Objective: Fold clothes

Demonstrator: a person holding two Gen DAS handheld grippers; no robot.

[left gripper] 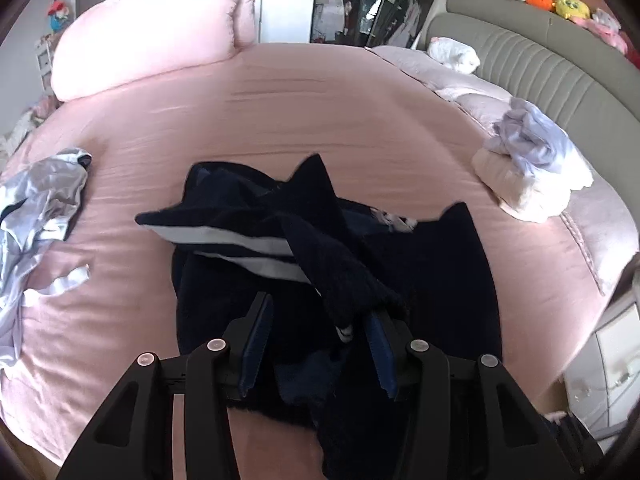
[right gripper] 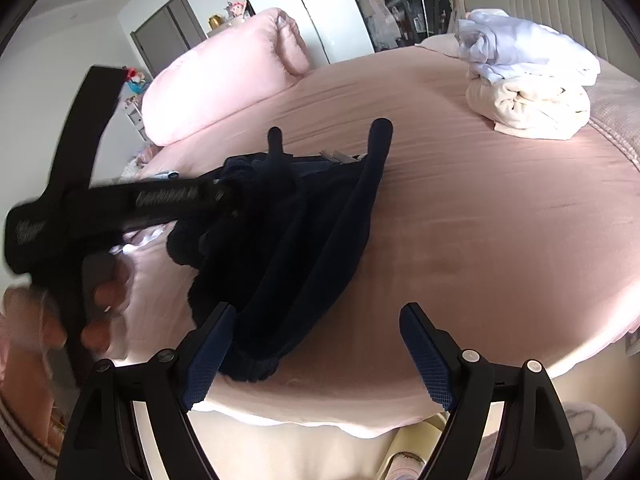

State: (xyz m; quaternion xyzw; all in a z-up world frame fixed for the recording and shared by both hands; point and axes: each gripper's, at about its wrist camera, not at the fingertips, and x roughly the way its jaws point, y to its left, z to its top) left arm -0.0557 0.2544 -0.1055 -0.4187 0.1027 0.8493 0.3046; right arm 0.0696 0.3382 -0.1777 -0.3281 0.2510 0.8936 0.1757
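Observation:
A dark navy garment (left gripper: 332, 248) with white stripes lies crumpled on the pink bed sheet (left gripper: 280, 100), near its front edge. My left gripper (left gripper: 320, 308) is open right over it, and a fold of the navy cloth drapes across its right finger (left gripper: 380, 356). In the right wrist view the same garment (right gripper: 288, 248) lies bunched to the left of centre. My right gripper (right gripper: 318, 308) stands wide open at the garment's near end, its left finger (right gripper: 208, 356) beside the cloth, nothing between the pads. A hand (right gripper: 100, 292) holds the left gripper (right gripper: 180, 200), whose tip is buried in the cloth.
A folded stack of pale clothes (left gripper: 528, 176) (right gripper: 528, 92) sits by the grey headboard (left gripper: 560, 68). A crumpled light blue garment (left gripper: 36, 208) lies at the bed's left. A rolled pink duvet (left gripper: 152, 28) fills the far corner. A white nightstand (left gripper: 616, 360) stands at the right.

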